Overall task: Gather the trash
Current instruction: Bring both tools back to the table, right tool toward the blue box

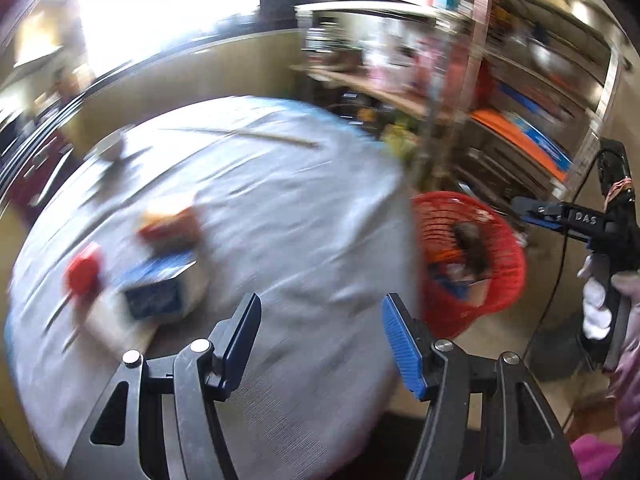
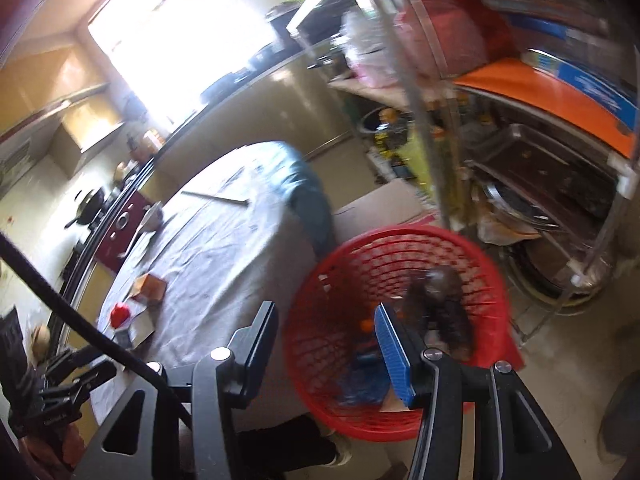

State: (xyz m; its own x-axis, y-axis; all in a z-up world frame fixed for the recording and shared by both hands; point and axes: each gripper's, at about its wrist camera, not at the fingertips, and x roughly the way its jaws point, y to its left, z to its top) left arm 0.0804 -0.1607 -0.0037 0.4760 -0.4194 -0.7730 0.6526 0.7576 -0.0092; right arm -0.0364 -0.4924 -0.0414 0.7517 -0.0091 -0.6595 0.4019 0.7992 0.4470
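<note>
The left claw (image 1: 320,336) stands open, nothing between its pads, hanging over the near part of the cloth-covered surface (image 1: 280,208). The right claw (image 2: 326,340) also stands open and empty, somewhat narrower, poised above the near rim of the red basket (image 2: 320,280); in the left wrist view it shows at the right edge, gripped by a white-gloved hand (image 1: 596,308).

The basket sits on the floor just beside the surface's right edge and already holds trash, among it a dark brown lump (image 2: 444,304) and blurred blue and orange scraps. Still on the surface, toward its left side, lie an orange carton (image 2: 150,286), a red piece (image 2: 120,314) and a blue-and-white box (image 1: 160,292), close together. A thin stick (image 1: 256,136) lies farther back. The middle of the cloth is bare. A metal shelf rack (image 2: 540,140) stands close behind the basket.
</note>
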